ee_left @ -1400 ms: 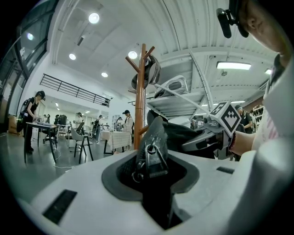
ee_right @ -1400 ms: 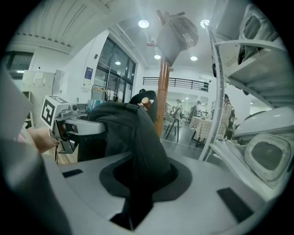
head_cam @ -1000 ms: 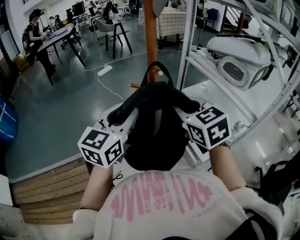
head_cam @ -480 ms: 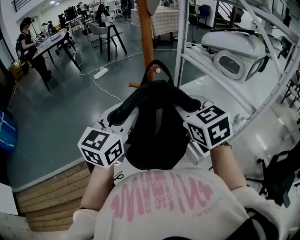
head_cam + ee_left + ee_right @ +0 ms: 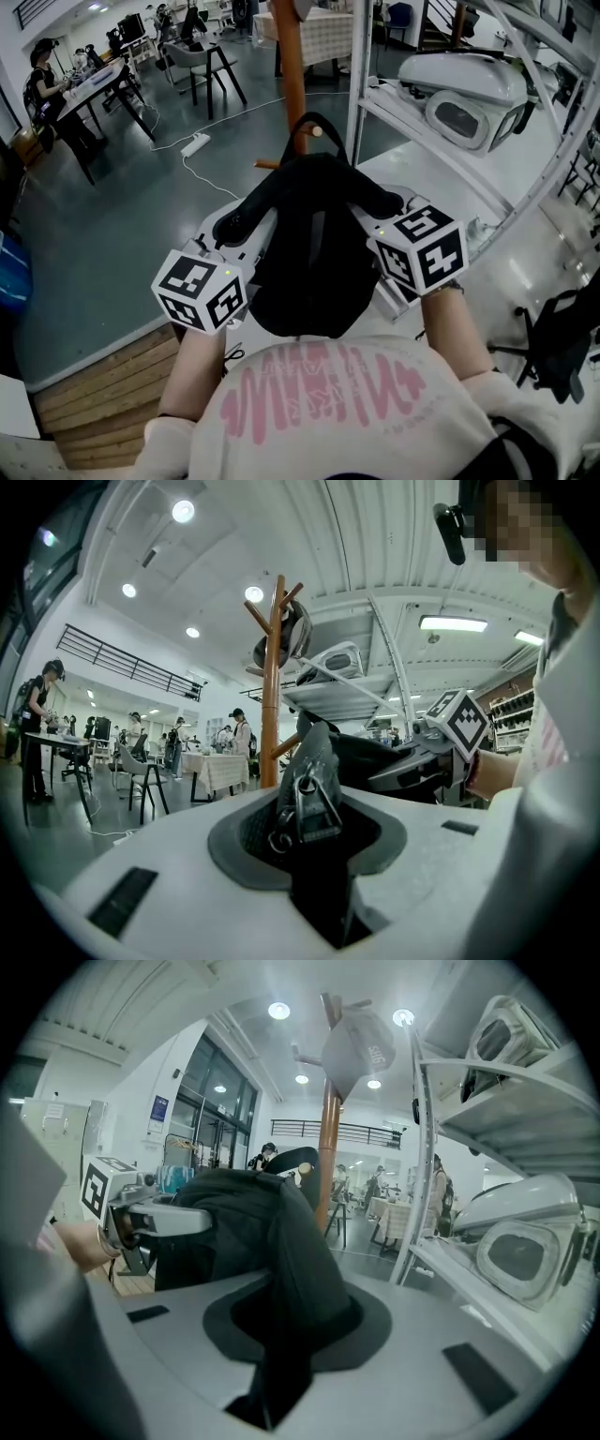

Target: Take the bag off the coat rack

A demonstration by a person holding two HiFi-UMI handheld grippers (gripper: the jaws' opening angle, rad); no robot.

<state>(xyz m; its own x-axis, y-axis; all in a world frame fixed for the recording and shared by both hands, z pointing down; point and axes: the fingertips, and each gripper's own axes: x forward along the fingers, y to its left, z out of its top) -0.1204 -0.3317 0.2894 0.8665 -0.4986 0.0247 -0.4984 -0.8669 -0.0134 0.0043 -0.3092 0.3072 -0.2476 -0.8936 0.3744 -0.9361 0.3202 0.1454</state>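
- Black fabric bag point(image 5: 309, 253) hangs upright, straps spread to either side, its top loop point(image 5: 301, 134) arcing round a peg point(image 5: 317, 132).
- Wooden coat rack point(image 5: 292, 84), a brown pole, stands just behind the bag.

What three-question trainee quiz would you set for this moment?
1. True or false: the left tool and the right tool are both shut on the black backpack.
2. The wooden coat rack stands: A) just beyond the backpack; B) far off by the desks; C) toppled over.
3. Fill in: the white power strip lies on the grey ____.
Key: 1 true; 2 A; 3 floor.
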